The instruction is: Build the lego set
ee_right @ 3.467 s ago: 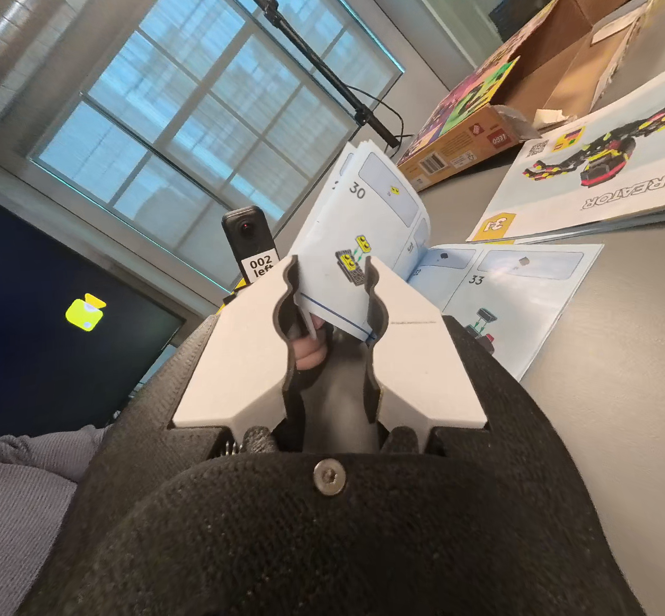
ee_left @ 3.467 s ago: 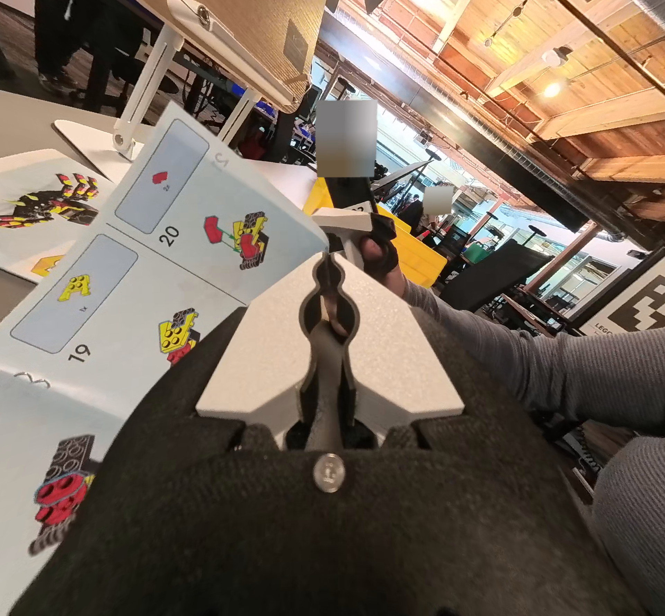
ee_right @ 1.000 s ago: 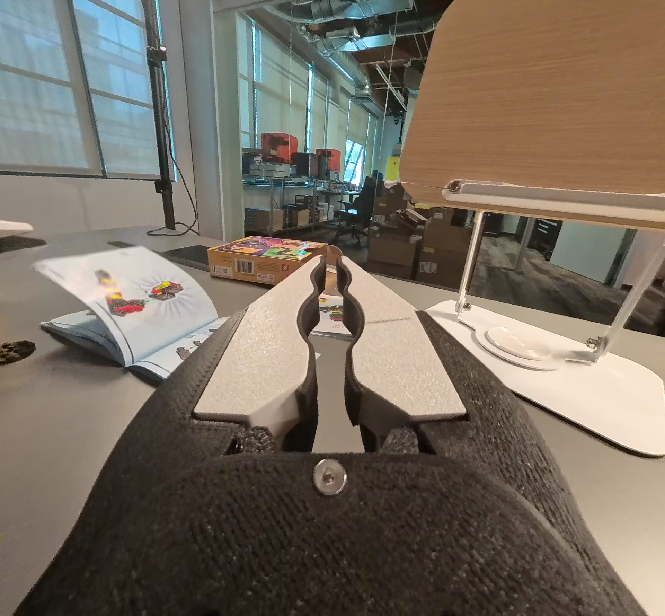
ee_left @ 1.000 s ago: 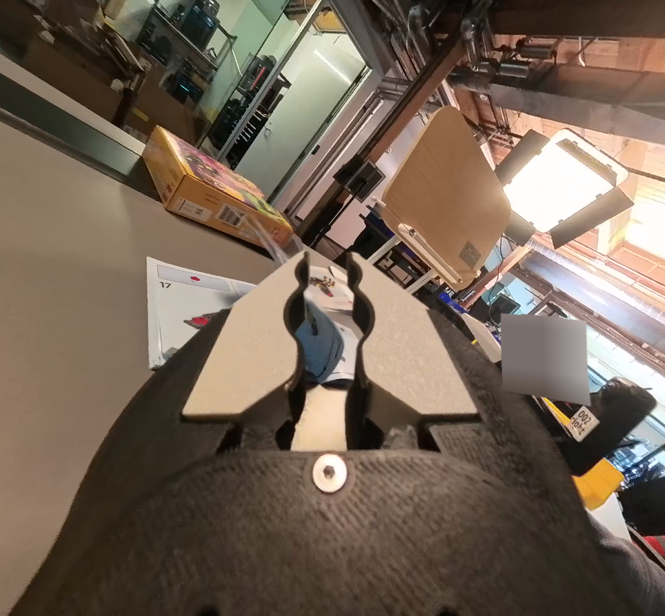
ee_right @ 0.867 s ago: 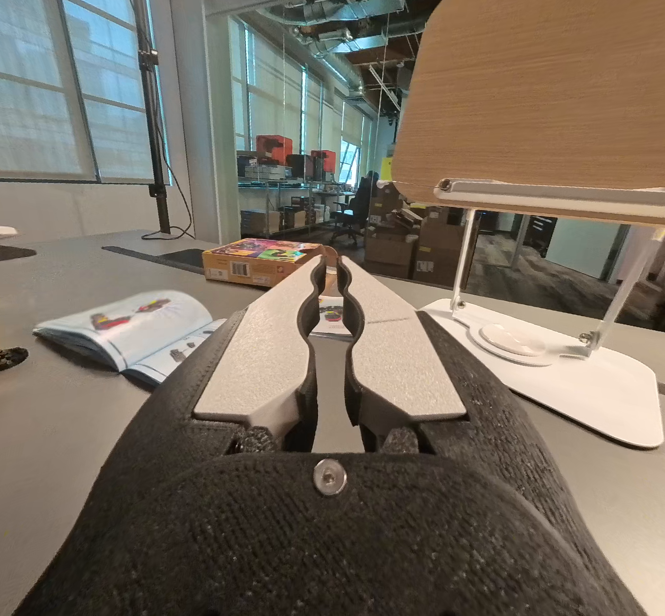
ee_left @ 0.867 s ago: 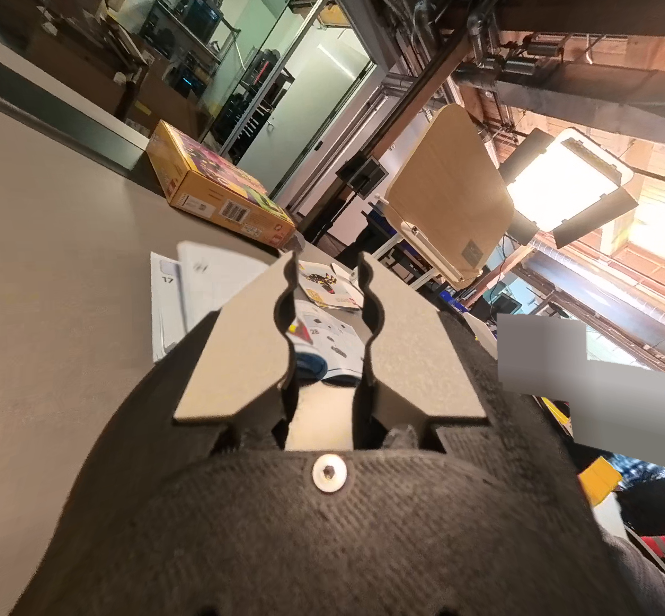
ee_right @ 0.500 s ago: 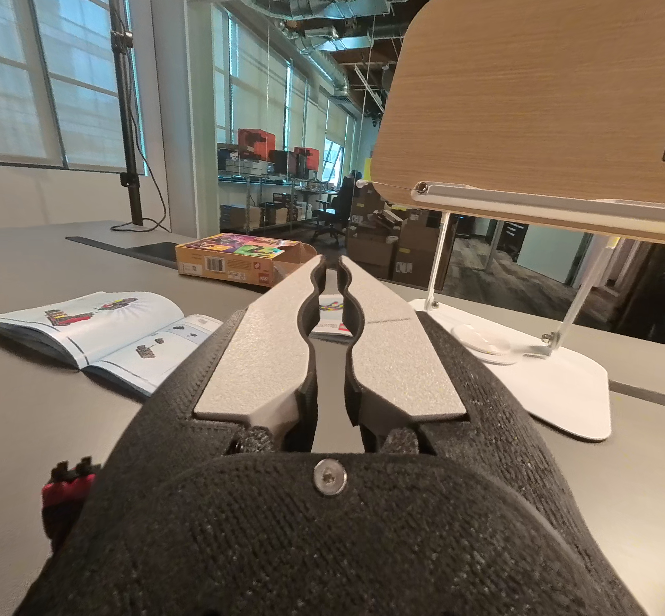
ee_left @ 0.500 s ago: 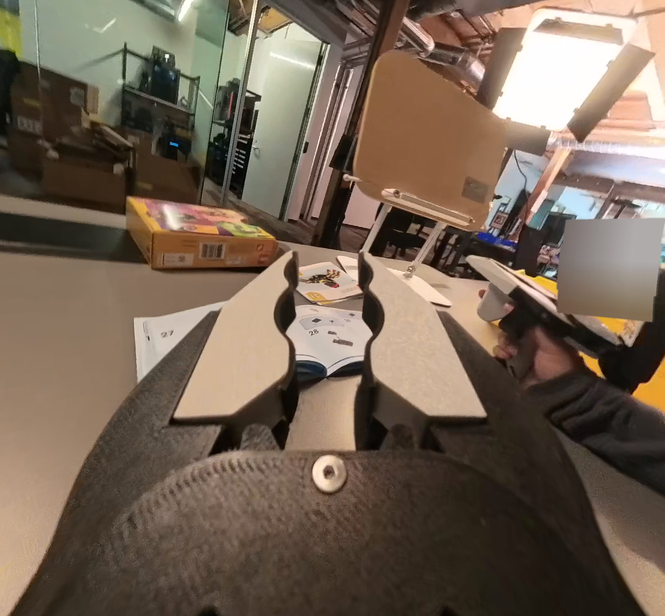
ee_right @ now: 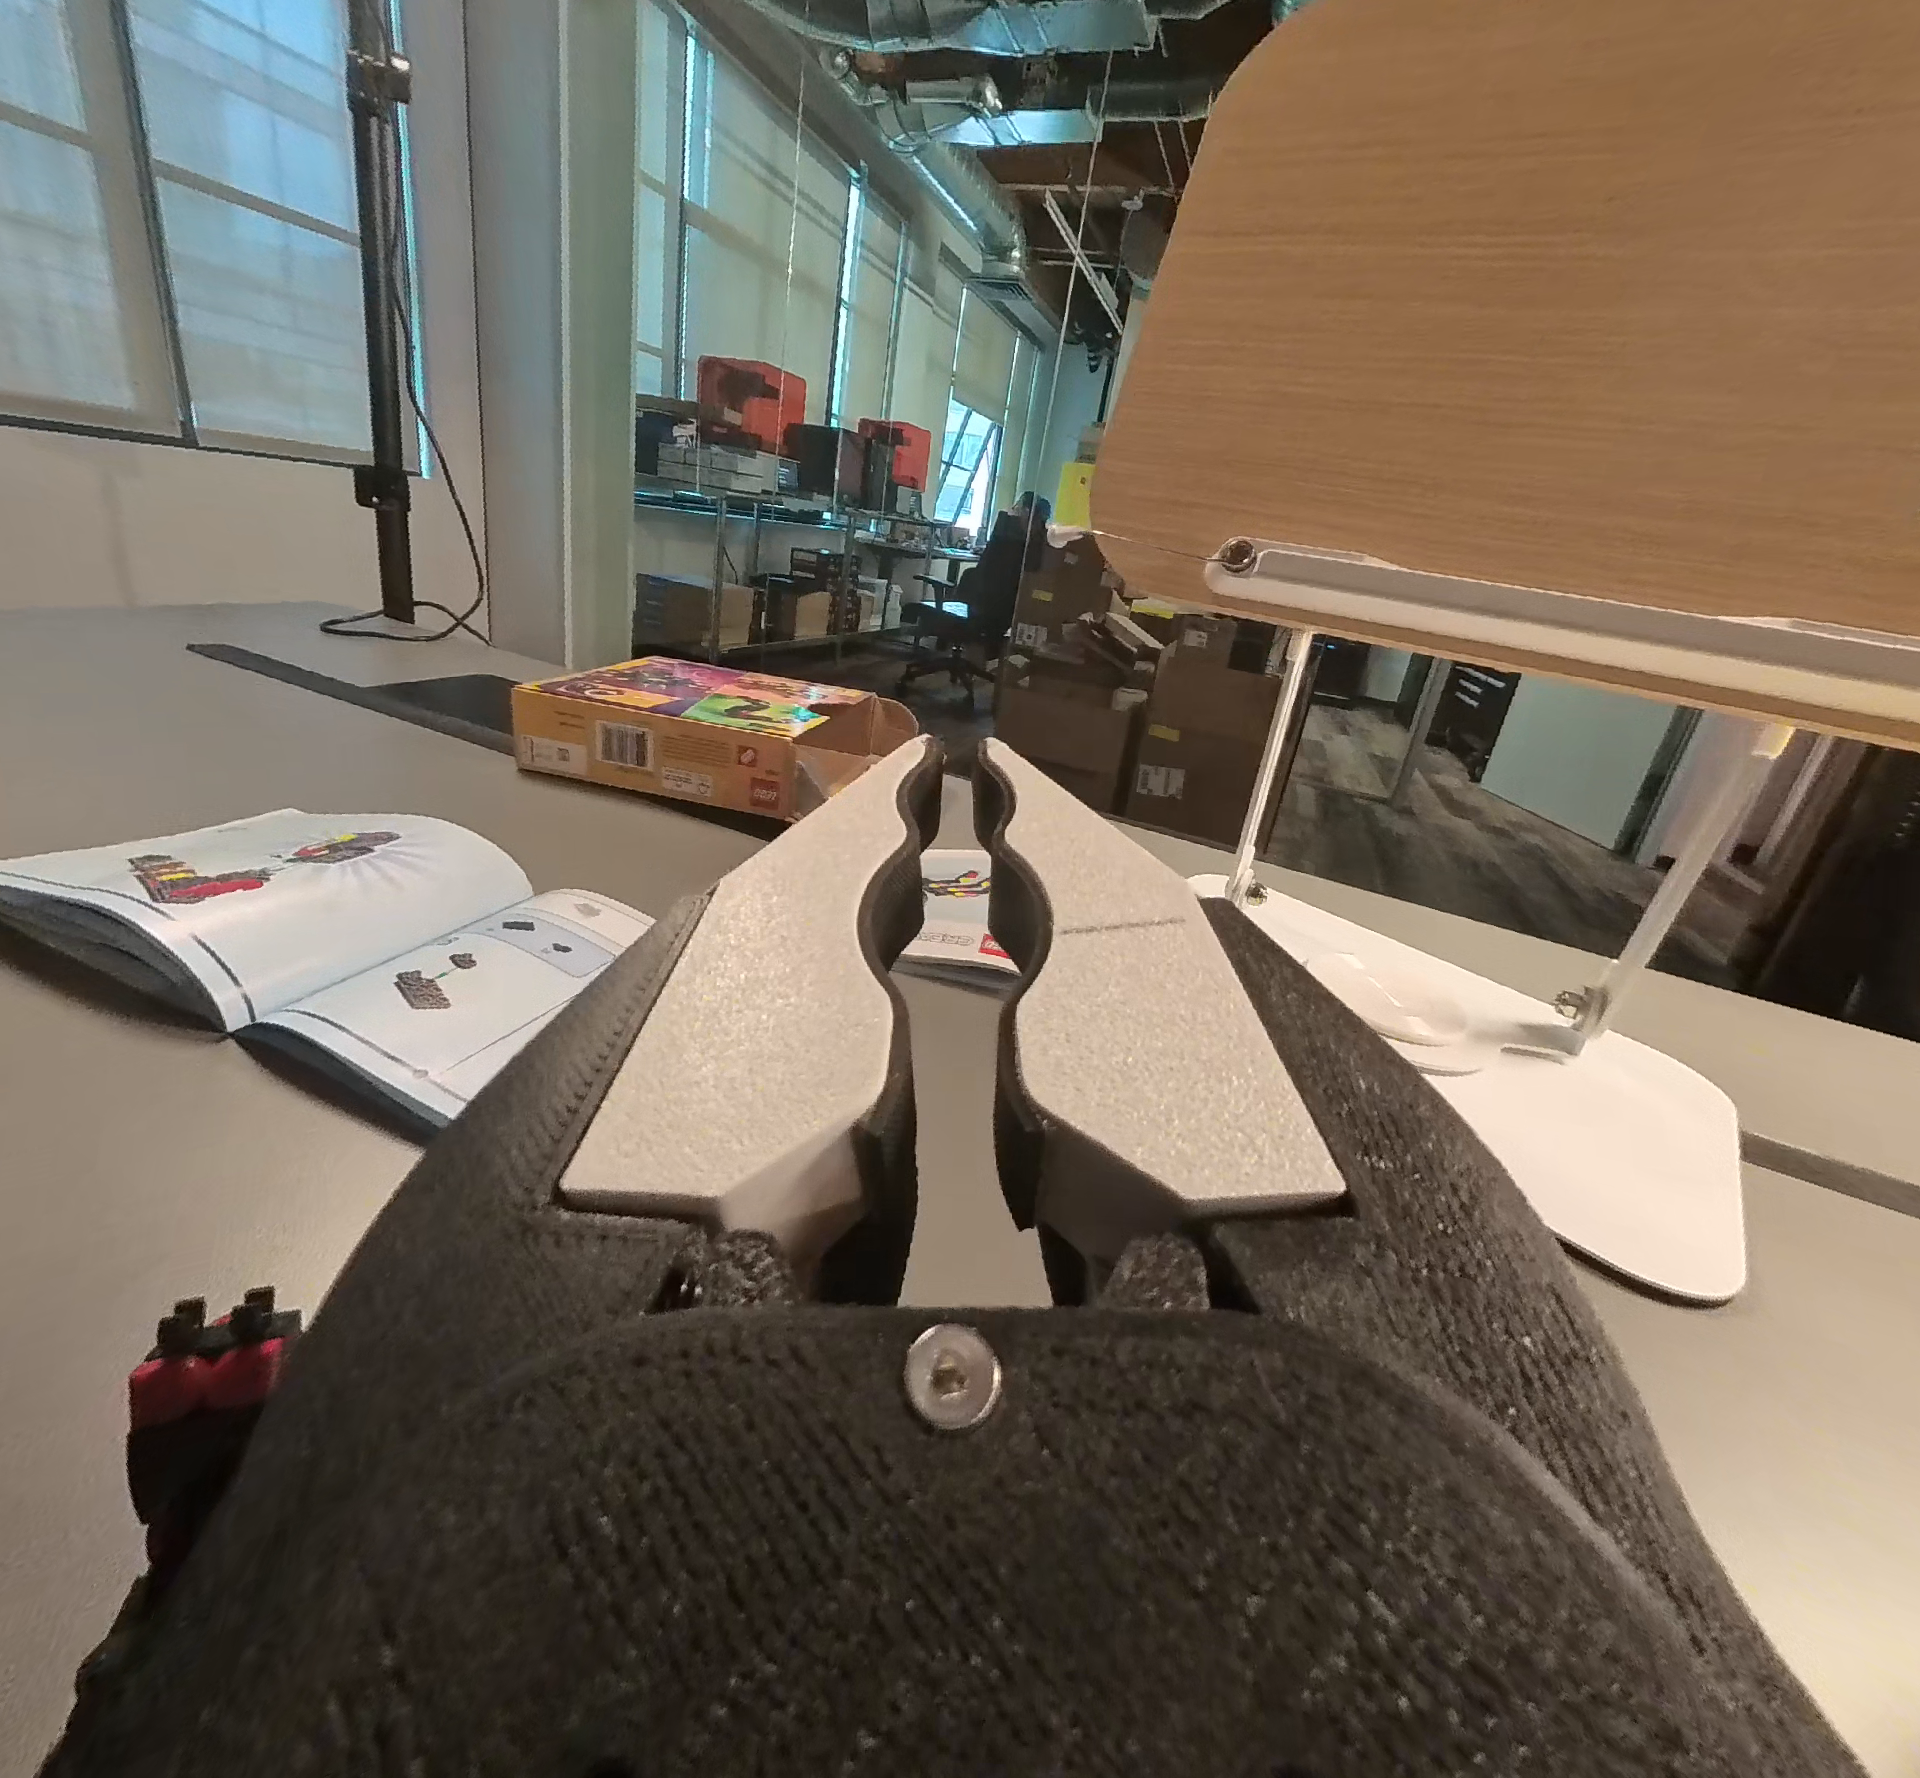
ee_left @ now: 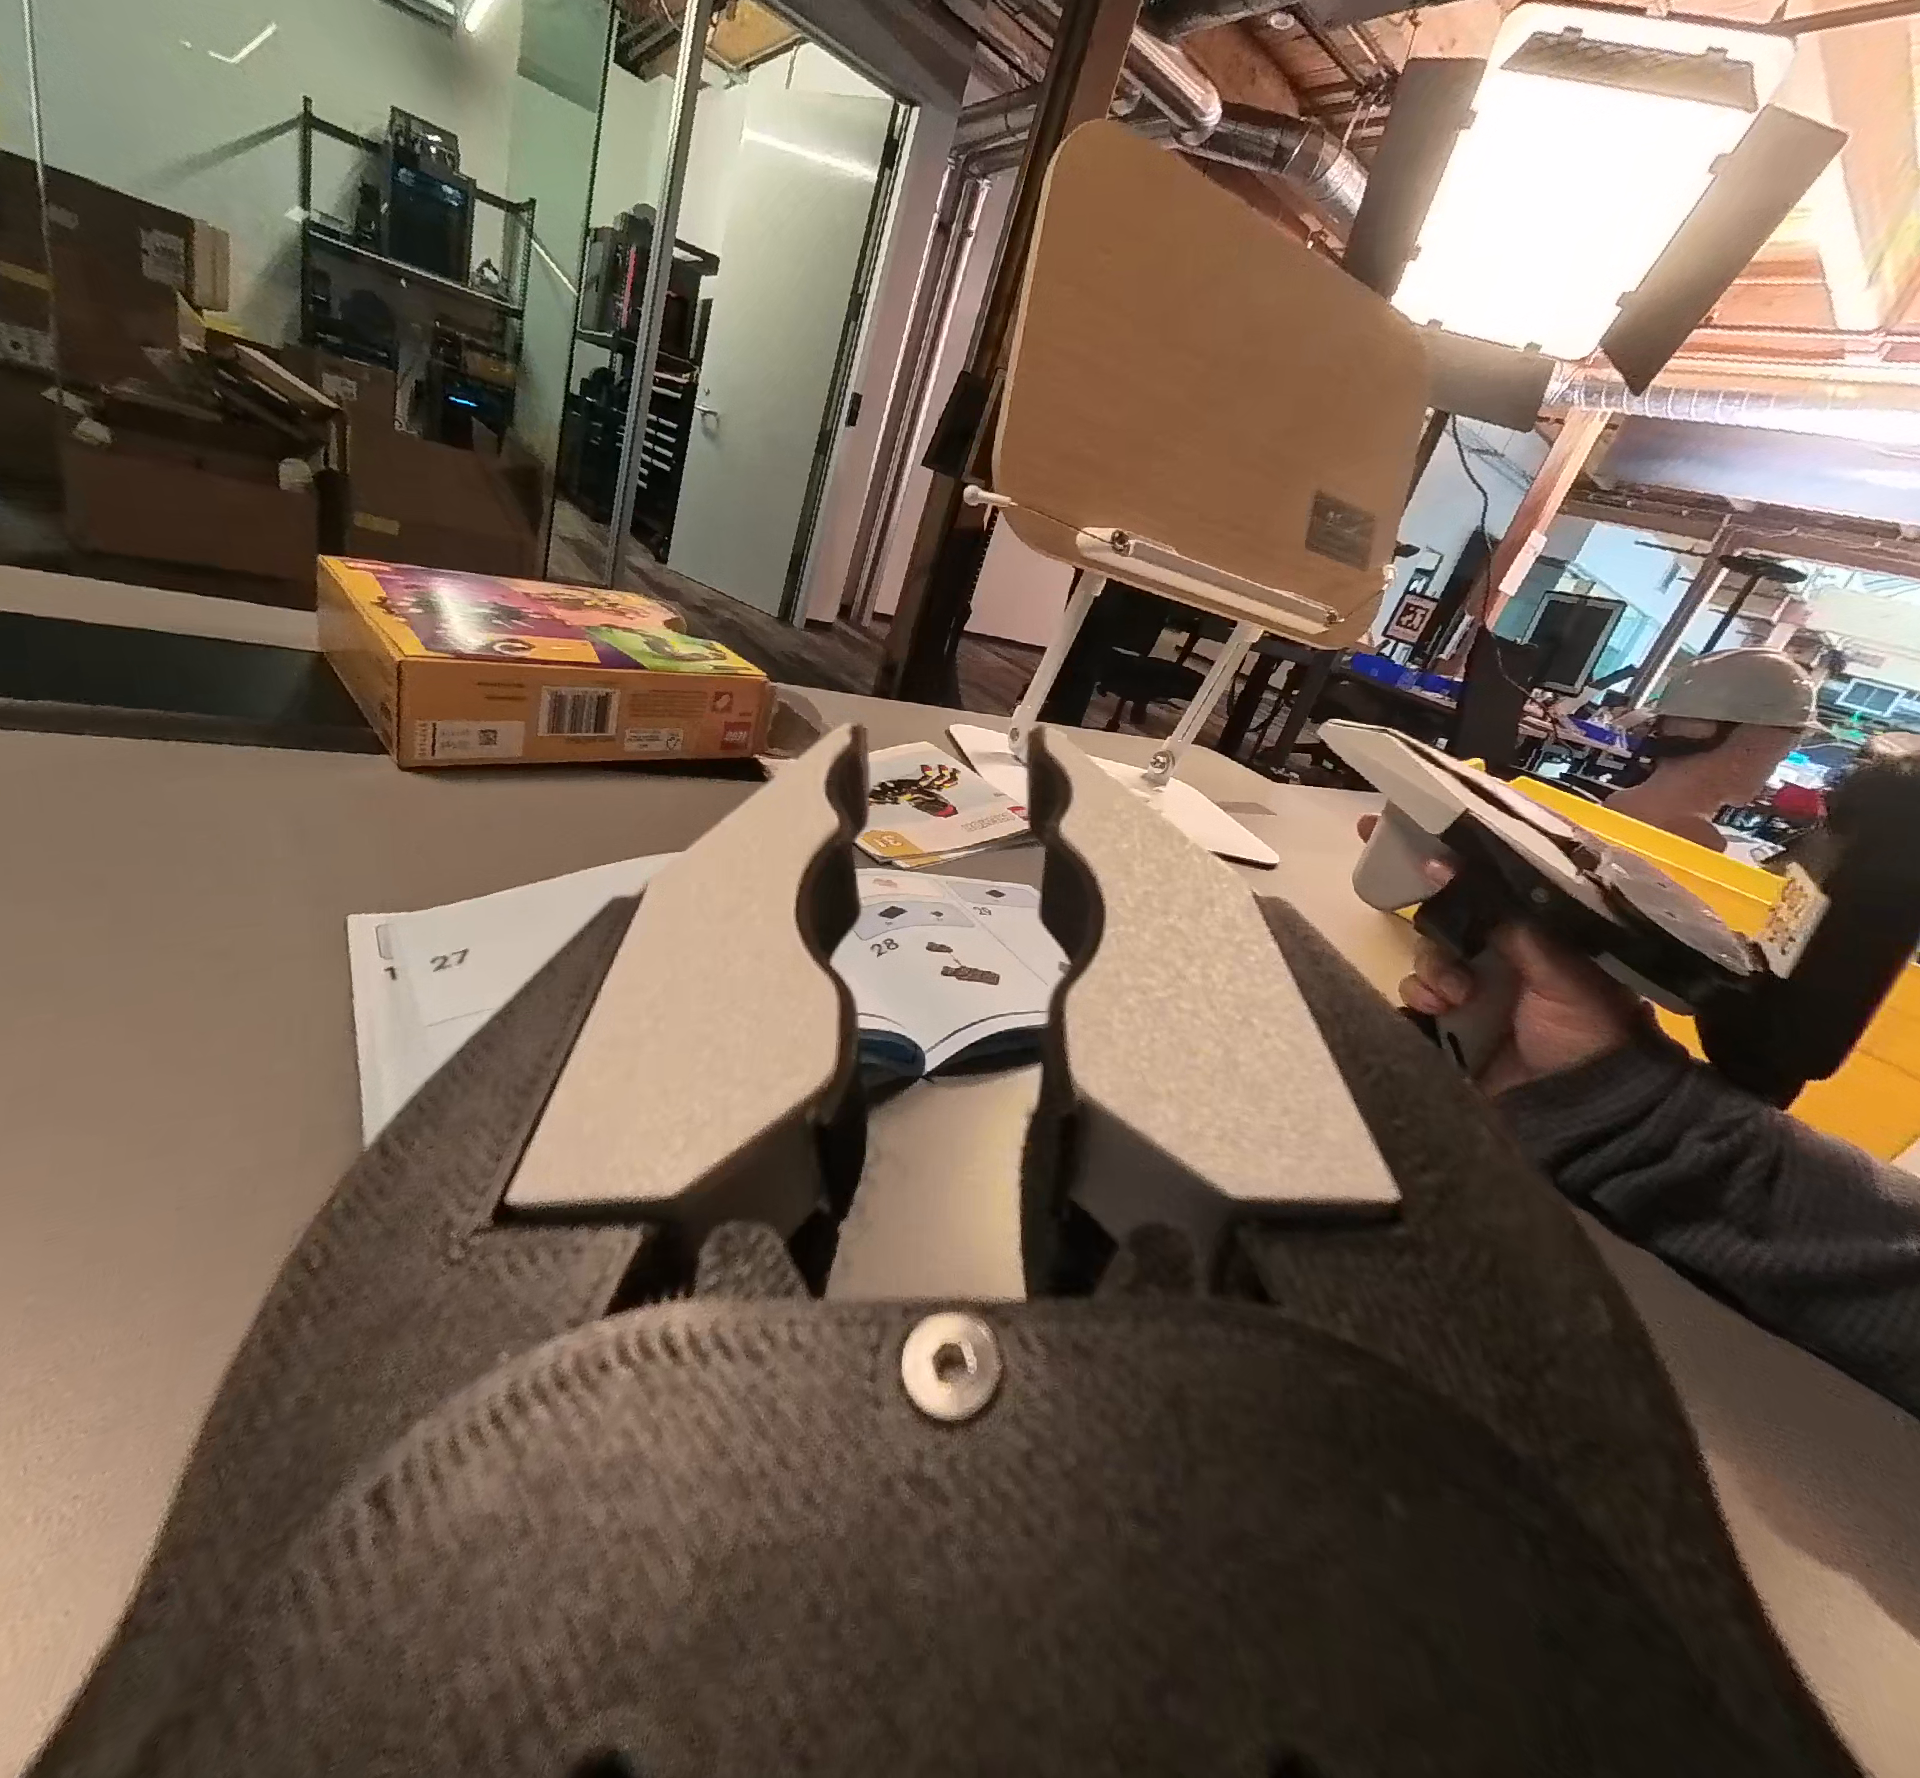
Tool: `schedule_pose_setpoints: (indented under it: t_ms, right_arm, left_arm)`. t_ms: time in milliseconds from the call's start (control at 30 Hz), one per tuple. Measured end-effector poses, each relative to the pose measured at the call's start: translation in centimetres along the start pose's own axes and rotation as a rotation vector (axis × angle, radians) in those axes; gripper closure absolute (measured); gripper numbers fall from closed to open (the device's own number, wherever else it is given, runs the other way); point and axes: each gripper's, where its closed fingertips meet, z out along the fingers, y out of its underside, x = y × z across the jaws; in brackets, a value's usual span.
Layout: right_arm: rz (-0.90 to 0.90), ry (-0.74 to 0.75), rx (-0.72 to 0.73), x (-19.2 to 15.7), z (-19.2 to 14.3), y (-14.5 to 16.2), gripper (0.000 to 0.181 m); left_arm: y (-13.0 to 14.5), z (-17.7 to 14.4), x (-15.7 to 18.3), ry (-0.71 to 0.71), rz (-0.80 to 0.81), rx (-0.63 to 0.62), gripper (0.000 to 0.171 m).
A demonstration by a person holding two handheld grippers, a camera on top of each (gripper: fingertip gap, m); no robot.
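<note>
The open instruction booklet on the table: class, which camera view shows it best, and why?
The right wrist view. There the open instruction booklet lies flat on the table with both pages exposed, left of the right gripper. In the left wrist view the left gripper covers much of the booklet; only parts show between and beside its fingers.

An open instruction booklet (ee_right: 312, 939) with pale blue pages lies flat on the grey table, a yellow lego box (ee_right: 686, 741) lying flat behind it with one end flap open, a second closed booklet (ee_left: 935, 803) nearby, and a small red-and-black brick assembly (ee_right: 197, 1396) at the near left edge.
</note>
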Motion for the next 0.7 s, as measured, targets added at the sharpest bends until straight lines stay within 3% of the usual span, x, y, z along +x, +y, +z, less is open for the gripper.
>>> schedule_pose_setpoints:
  t_ms: [700]
  right_arm:
    - [0.0,-0.006,0.0,0.01,0.0,-0.01,0.178]
  left_arm:
    - [0.49,0.21,0.12,0.025,-0.034,-0.022,0.144]
